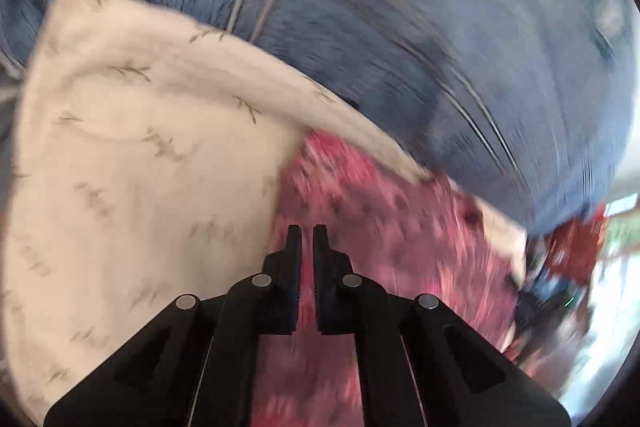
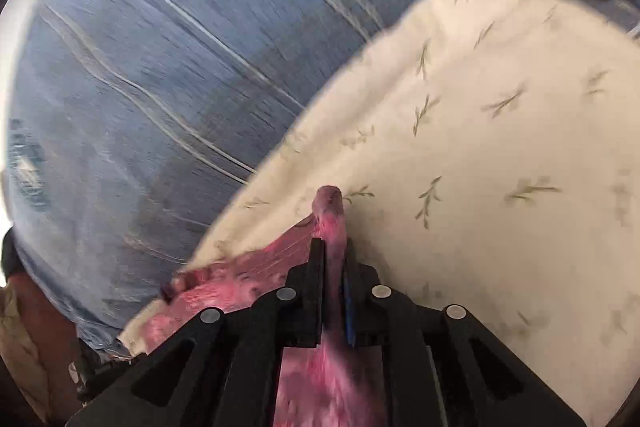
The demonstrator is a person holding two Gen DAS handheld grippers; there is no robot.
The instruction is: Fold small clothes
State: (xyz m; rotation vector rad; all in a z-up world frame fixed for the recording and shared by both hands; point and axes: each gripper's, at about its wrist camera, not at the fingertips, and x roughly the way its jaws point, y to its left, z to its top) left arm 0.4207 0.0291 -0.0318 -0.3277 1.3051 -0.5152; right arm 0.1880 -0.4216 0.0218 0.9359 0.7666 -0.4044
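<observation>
1. pink printed garment: lies on white leaf-print cloth over blue striped bedding
2. right gripper: jaws pinched on a bunched pink fold
3. left gripper: jaws near closed, nothing visibly between them, above pink fabric
4. step: judged mid-fold; next, left must take an edge so both can carry it across
</observation>
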